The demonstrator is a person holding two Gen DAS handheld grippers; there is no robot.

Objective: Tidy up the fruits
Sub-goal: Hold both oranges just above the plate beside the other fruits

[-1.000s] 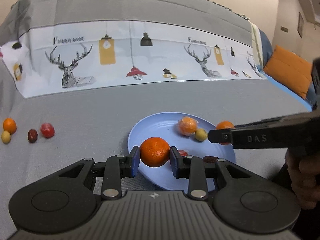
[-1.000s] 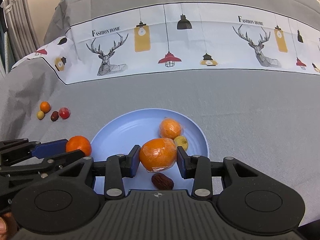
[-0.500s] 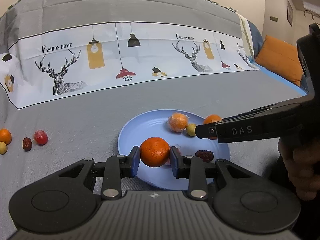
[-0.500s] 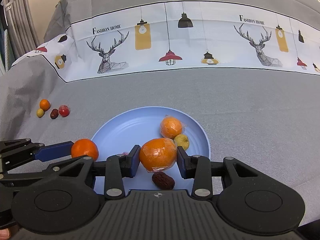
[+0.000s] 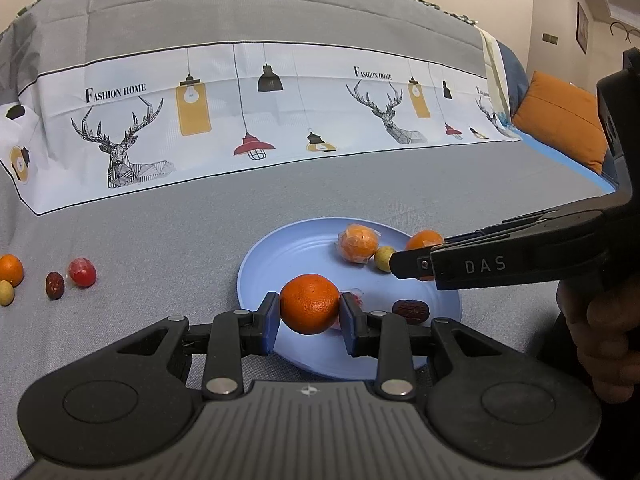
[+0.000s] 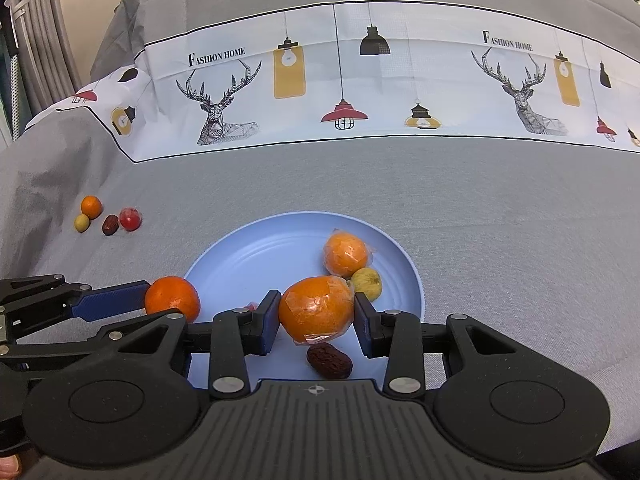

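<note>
My left gripper (image 5: 309, 316) is shut on a bare orange (image 5: 310, 309) just above the near-left part of the blue plate (image 5: 288, 256). My right gripper (image 6: 316, 320) is shut on a film-wrapped orange (image 6: 316, 312) over the plate's (image 6: 260, 256) near half. On the plate lie another wrapped orange (image 6: 345, 256), a small yellow-green fruit (image 6: 366, 283), a brown date (image 6: 329, 361) and a small red wrapped fruit (image 5: 354, 296), mostly hidden behind my left fingers. The right wrist view shows the left gripper's orange (image 6: 172, 298) at the plate's left rim.
Far left on the grey cloth sit a small orange (image 6: 91, 206), a yellowish fruit (image 6: 81, 223), a date (image 6: 110, 225) and a red wrapped fruit (image 6: 130, 219). An orange cushion (image 5: 560, 120) lies at the back right. A person's hand (image 5: 600, 340) grips the right tool.
The left gripper has edged slightly right toward the plate with its orange and rolled a little. The right gripper and the fruits on the plate have stayed put.
</note>
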